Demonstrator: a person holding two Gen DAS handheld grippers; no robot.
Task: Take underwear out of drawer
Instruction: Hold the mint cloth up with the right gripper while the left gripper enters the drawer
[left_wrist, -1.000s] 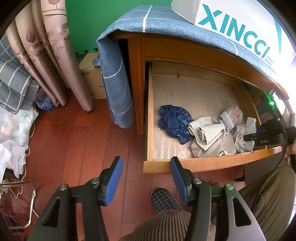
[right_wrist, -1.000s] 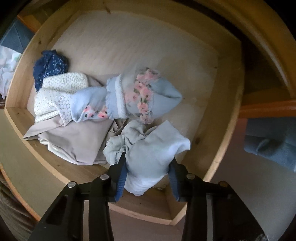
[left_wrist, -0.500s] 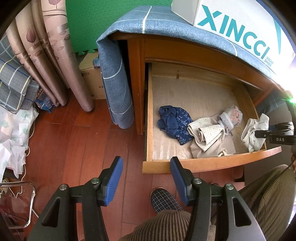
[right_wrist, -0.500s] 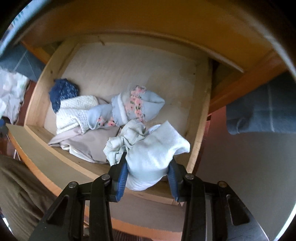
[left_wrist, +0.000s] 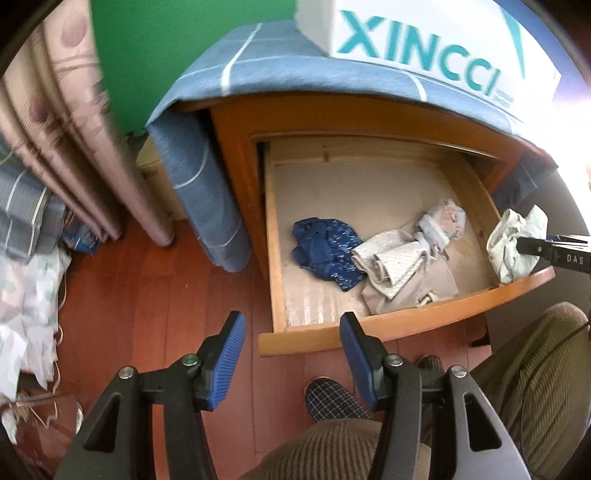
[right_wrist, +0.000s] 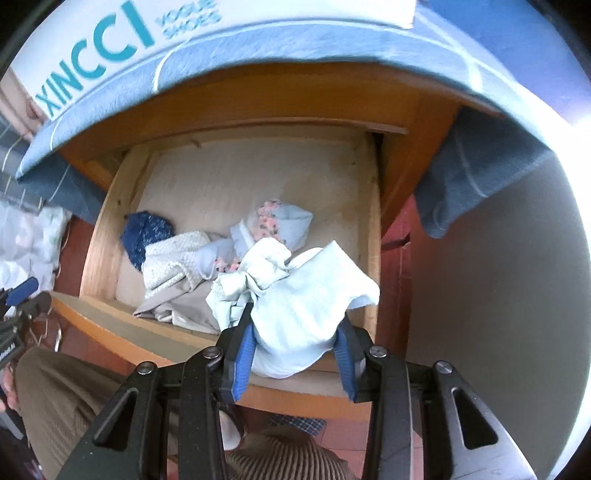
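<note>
The left wrist view shows a red-brown wooden floor (left_wrist: 122, 295), a patterned curtain (left_wrist: 74, 122) and a wooden cabinet draped with a blue cloth (left_wrist: 295, 70), on which a white XINCCI shoe box (left_wrist: 424, 40) stands. The open drawer (left_wrist: 388, 328) holds a dark blue garment (left_wrist: 325, 251), a cream patterned garment (left_wrist: 391, 258) and a floral grey garment (left_wrist: 443, 221). The left gripper (left_wrist: 291, 354) hangs over the floor just before the drawer front, its jaws well apart and empty. At the right edge, the right gripper (left_wrist: 532, 245) carries the pale blue underwear (left_wrist: 513, 243) above the drawer's right front corner. In the right wrist view the underwear (right_wrist: 295, 306) is bunched between the two blue pads (right_wrist: 243, 350), which press on its lower part; the jaws are narrowed on the cloth. Most of the fabric spills forward beyond the fingertips, with loose folds hanging over the drawer. Risk: the grip takes only a part of the bundle, so a fast lift could let the soft cloth slide out and drop back. A trailing fold could also catch the floral garment or the drawer front and drag it along. The item appears clear of the pile, though not yet carried away from the drawer.
</note>
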